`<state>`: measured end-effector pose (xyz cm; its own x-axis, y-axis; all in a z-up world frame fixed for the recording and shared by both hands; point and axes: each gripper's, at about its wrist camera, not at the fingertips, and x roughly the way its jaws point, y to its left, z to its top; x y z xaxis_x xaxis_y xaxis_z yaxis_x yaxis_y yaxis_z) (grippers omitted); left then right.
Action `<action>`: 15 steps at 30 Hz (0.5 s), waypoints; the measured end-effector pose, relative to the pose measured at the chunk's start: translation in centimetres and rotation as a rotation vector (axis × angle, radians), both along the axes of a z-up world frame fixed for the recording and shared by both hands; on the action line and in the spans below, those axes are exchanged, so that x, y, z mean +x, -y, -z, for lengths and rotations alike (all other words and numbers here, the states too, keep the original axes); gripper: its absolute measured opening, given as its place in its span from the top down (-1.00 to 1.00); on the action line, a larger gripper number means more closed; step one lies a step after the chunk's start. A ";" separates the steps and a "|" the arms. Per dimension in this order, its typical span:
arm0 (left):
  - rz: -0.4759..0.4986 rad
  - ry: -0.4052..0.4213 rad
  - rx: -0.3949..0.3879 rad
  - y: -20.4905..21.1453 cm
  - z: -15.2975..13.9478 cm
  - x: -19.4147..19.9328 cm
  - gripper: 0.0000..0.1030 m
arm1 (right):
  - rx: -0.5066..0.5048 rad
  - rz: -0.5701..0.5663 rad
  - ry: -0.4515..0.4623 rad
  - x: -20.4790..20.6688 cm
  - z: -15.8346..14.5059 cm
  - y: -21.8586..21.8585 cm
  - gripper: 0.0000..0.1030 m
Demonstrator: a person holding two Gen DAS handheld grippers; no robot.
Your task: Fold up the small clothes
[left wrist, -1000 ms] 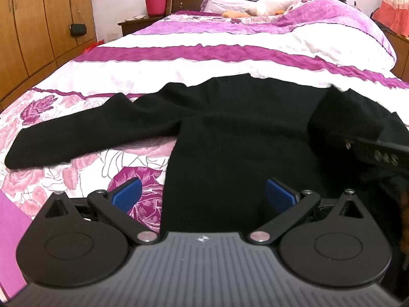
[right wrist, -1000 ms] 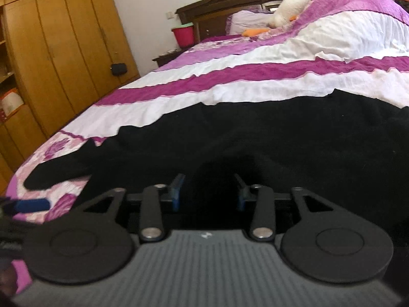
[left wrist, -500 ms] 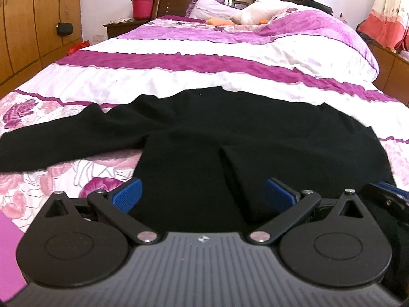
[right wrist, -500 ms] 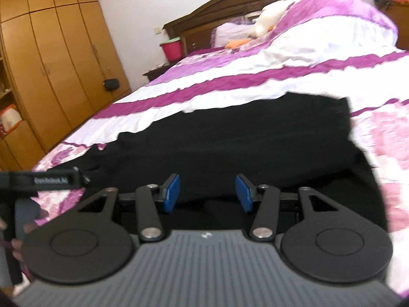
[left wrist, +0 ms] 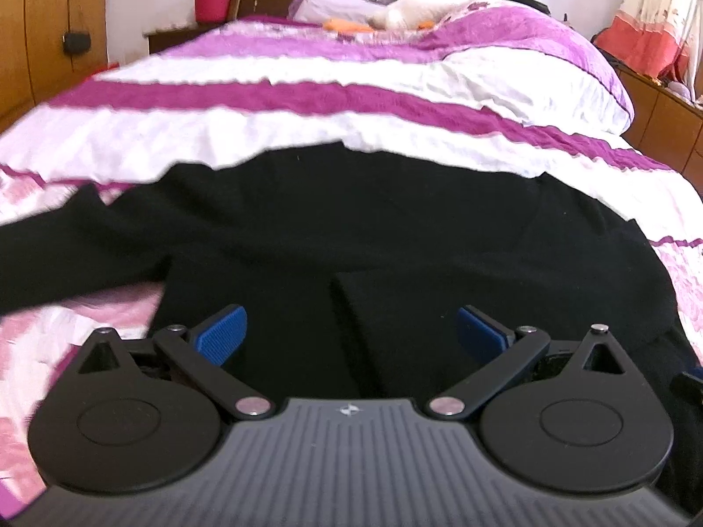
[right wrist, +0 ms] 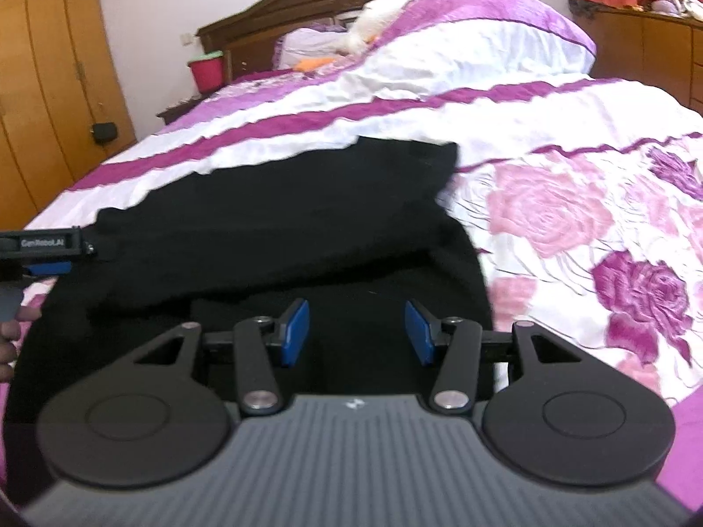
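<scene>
Black sweater (left wrist: 351,228) is spread on the striped, flowery bedspread (left wrist: 307,123), well short of the wooden headboard (right wrist: 307,4). Wardrobe (right wrist: 48,88) stands left of the headboard, red bucket (left wrist: 213,0) just beside it. Left gripper (left wrist: 351,336) and right gripper (right wrist: 356,331) both gape over the sweater, gripping nothing.

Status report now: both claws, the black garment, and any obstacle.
Left claw open, empty. Right claw open, empty. Black garment flat on the bed, one sleeve folded in, other sleeve spread out. No obstacle seen.
</scene>
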<state>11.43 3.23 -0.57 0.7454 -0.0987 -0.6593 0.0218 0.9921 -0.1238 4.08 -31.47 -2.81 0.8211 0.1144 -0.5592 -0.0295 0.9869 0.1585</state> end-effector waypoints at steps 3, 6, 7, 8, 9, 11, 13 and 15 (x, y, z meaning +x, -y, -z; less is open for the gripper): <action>-0.018 -0.009 -0.012 -0.4 1.1 1.4 -0.96 | 0.001 0.005 0.004 0.7 -0.3 1.1 0.01; -0.039 -0.007 -0.035 -1.0 1.9 2.6 -0.89 | -0.017 0.029 0.024 2.1 -0.8 2.0 0.01; -0.039 -0.002 -0.052 -1.2 2.1 2.9 -0.87 | -0.019 0.039 0.030 2.7 -1.0 2.4 0.01; -0.038 0.003 -0.070 -1.3 2.2 3.1 -0.86 | -0.017 0.052 0.033 3.5 -1.1 2.8 0.01; -0.031 0.008 -0.085 -1.4 2.4 3.3 -0.84 | -0.013 0.063 0.032 4.3 -1.1 3.1 0.01; -0.017 0.018 -0.098 -1.4 2.6 3.5 -0.82 | -0.001 0.074 0.026 6.1 -1.1 3.7 0.01; -0.005 0.029 -0.101 -1.2 2.7 3.6 -0.75 | 0.008 0.082 0.026 7.9 -1.0 4.3 0.01; 0.012 0.038 -0.094 -0.8 2.8 3.8 -0.60 | 0.006 0.094 0.025 9.7 -0.9 4.7 0.01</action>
